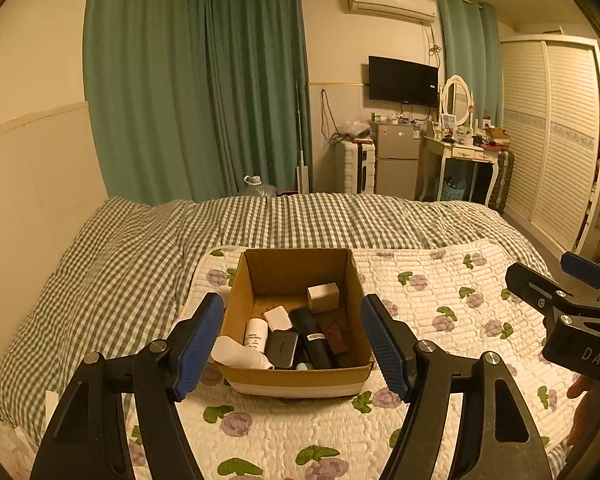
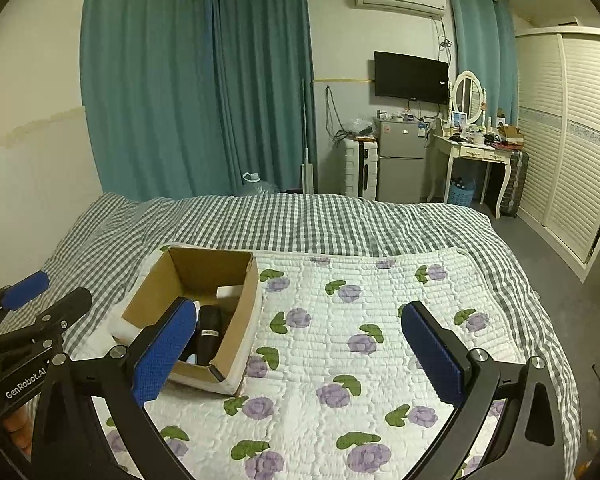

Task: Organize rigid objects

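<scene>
An open cardboard box [image 1: 354, 280] sits on the floral quilt [image 1: 440, 312] on the bed. It holds several items: a small beige box [image 1: 323, 296], a white adapter [image 1: 277, 317], a white bottle [image 1: 256, 333], a black case [image 1: 282, 348], a black cylinder [image 1: 313, 338] and a dark red item [image 1: 336, 337]. My left gripper [image 1: 292, 346] is open and empty, its blue pads either side of the box front. My right gripper [image 2: 300, 354] is open and empty above the quilt, right of the box [image 2: 248, 300]; it also shows in the left wrist view [image 1: 572, 280].
A grey checked duvet [image 1: 140, 248] covers the bed's far part. Beyond the bed stand green curtains [image 1: 204, 88], a small fridge [image 1: 396, 156], a dressing table [image 1: 464, 152] and a louvred wardrobe [image 1: 556, 132]. A wall [image 1: 28, 152] runs along the bed's left.
</scene>
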`<state>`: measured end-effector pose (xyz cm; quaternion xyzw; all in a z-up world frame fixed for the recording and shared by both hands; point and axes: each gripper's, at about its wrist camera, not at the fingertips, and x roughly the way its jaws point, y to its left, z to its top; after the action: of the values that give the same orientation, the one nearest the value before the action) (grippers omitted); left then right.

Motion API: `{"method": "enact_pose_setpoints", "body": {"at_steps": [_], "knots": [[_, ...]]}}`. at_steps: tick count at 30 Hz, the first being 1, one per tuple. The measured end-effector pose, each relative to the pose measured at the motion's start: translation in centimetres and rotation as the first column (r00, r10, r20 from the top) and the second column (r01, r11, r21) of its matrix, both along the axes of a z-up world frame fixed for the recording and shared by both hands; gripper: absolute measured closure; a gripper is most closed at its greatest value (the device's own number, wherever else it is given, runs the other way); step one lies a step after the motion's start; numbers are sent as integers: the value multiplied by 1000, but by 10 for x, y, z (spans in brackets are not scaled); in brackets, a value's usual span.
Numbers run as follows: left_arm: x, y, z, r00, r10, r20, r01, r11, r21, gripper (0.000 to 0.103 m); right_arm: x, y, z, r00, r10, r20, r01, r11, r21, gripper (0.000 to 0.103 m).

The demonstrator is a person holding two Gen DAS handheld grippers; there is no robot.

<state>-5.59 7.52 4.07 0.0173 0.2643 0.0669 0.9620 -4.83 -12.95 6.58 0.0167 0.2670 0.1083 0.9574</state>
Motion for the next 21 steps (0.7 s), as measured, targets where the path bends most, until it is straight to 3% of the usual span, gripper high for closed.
{"method": "enact_pose_setpoints", "body": {"at_steps": [21], "knots": [[-1,2,-4,1000,2,-13,-2,1000,-4,29,1,4,-7,1000,-3,-27,3,1000,-4,0]]}}
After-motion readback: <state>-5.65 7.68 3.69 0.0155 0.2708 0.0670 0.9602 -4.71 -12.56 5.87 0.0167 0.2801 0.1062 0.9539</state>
